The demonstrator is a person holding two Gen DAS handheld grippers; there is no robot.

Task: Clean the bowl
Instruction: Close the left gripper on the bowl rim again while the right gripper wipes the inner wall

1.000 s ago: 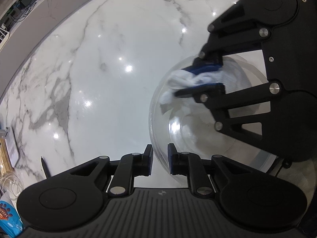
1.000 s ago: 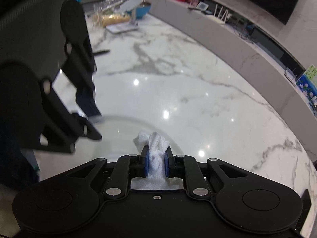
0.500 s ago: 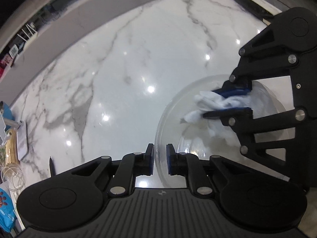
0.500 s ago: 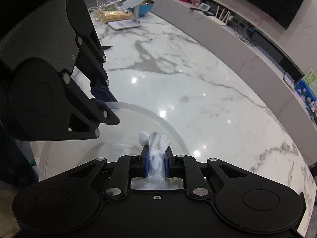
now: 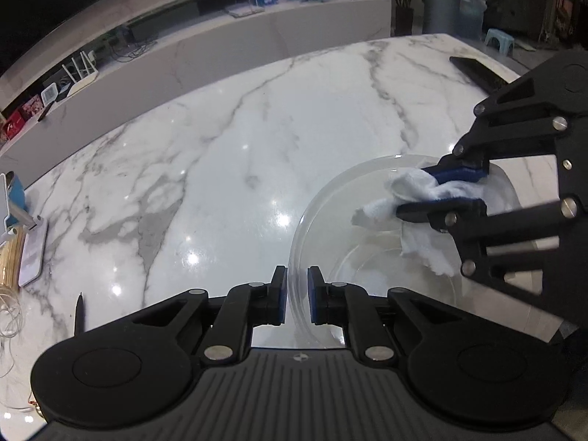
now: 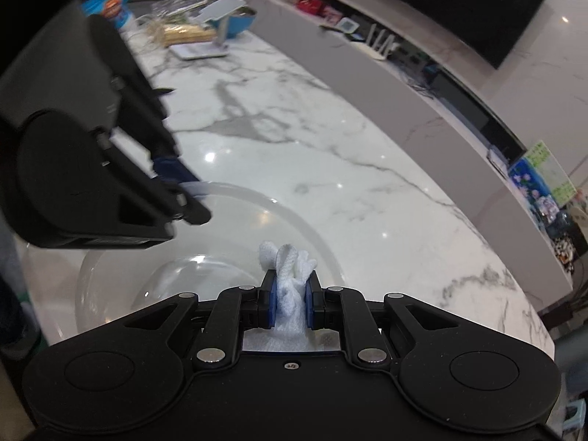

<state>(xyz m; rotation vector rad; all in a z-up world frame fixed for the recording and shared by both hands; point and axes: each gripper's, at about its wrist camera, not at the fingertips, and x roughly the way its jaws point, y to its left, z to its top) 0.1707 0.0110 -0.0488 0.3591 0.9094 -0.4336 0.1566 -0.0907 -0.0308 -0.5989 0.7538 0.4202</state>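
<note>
A clear glass bowl sits on the white marble counter. My left gripper is shut on the bowl's near rim, one pad inside and one outside. In the right wrist view the same bowl lies below, with the left gripper clamped on its rim at the left. My right gripper is shut on a bunched white cloth. In the left wrist view the right gripper holds that cloth inside the bowl, against its far right wall.
A black pen and a phone stand lie on the counter at the left. A dark flat device rests at the far right edge. A blue bowl and packets stand at the counter's far end.
My left gripper tilted up with the bowl's rim, so more of the room shows beyond the counter. The right gripper with the cloth stayed inside the bowl, shifting toward its right wall.
</note>
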